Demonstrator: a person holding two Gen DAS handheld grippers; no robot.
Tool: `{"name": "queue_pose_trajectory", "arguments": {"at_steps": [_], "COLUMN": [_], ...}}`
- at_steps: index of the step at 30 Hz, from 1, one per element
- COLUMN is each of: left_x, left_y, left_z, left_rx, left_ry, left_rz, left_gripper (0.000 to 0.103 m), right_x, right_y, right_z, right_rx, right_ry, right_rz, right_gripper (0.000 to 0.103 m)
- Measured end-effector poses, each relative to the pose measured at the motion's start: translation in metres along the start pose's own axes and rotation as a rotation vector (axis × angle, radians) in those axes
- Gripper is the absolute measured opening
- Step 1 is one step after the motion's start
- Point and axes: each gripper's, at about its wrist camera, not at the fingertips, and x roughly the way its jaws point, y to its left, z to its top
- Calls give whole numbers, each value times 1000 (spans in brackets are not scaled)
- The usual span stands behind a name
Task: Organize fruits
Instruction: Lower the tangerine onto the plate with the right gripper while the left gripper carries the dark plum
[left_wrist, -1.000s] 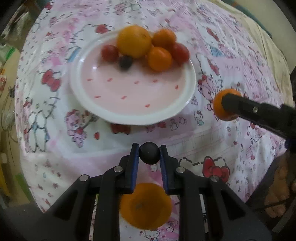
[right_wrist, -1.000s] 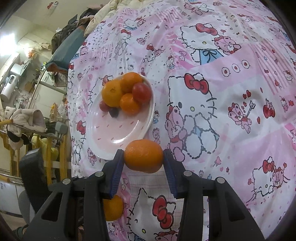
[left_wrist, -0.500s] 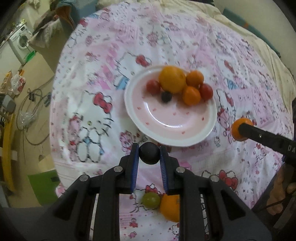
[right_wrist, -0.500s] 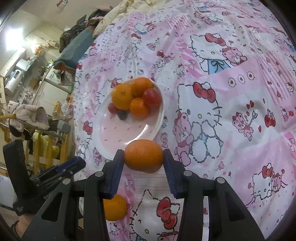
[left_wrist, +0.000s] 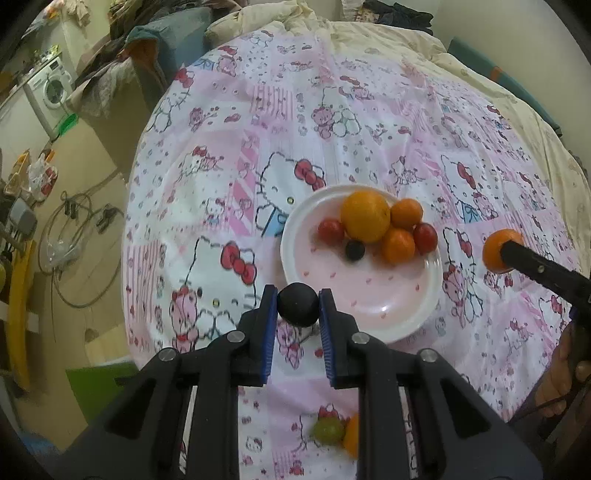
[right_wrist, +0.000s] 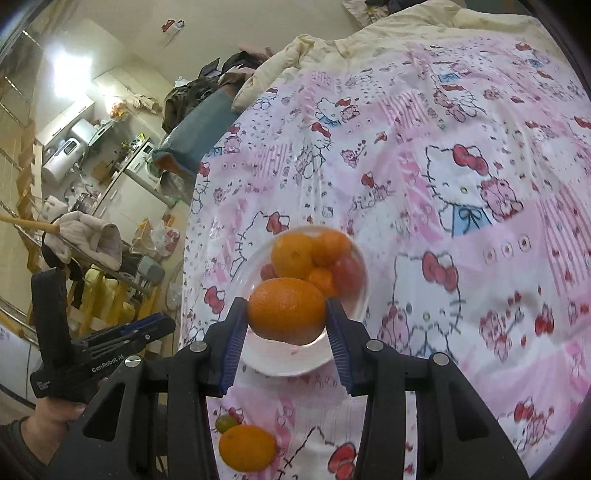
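My left gripper (left_wrist: 297, 303) is shut on a small dark round fruit (left_wrist: 297, 303), held above the cloth just left of the white plate (left_wrist: 413, 314). The plate holds a big orange (left_wrist: 365, 216), two small oranges, two red tomatoes and a dark berry (left_wrist: 355, 250). My right gripper (right_wrist: 286, 314) is shut on an orange (right_wrist: 286, 314), held over the plate's near rim (right_wrist: 280, 369). In the left wrist view that orange (left_wrist: 495, 251) shows at the right of the plate. A green fruit (left_wrist: 327, 430) and an orange (right_wrist: 246, 448) lie on the cloth near the front edge.
The pink Hello Kitty cloth (left_wrist: 332, 122) covers the bed. It drops off at the left to a floor with cables (left_wrist: 74, 258) and a washing machine (left_wrist: 51, 88). A cream blanket (right_wrist: 369, 33) lies at the far side. My left gripper body (right_wrist: 92, 354) shows at the left.
Both grippers have risen and pulled back, so the plate looks smaller and farther. Each still holds its fruit. The green fruit has come into view.
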Motion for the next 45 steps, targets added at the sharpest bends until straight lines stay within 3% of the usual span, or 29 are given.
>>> {"name": "queue_pose_trajectory", "arguments": {"at_steps": [6, 12, 22, 33, 43, 45], "left_x": [21, 47, 77, 90, 93, 92], "left_y": [0, -7, -21, -20, -28, -27], "left_z": [14, 13, 20, 21, 25, 25], "left_rx": [14, 16, 47, 42, 62, 63], "left_ry": [-22, 33, 80, 82, 79, 73], "left_rz": [-10, -50, -66, -68, -80, -75], "left_gripper": [18, 19, 19, 20, 20, 20], "right_x": [27, 53, 86, 91, 85, 83], "right_y": [-9, -9, -17, -16, -17, -17], "right_z": [5, 0, -17, -19, -15, -13], "right_rx": [29, 39, 48, 36, 39, 43], "right_ry": [56, 137, 248, 267, 232, 223], "right_rz": [7, 41, 15, -12, -4, 2], "right_gripper": [45, 45, 46, 47, 48, 53]}}
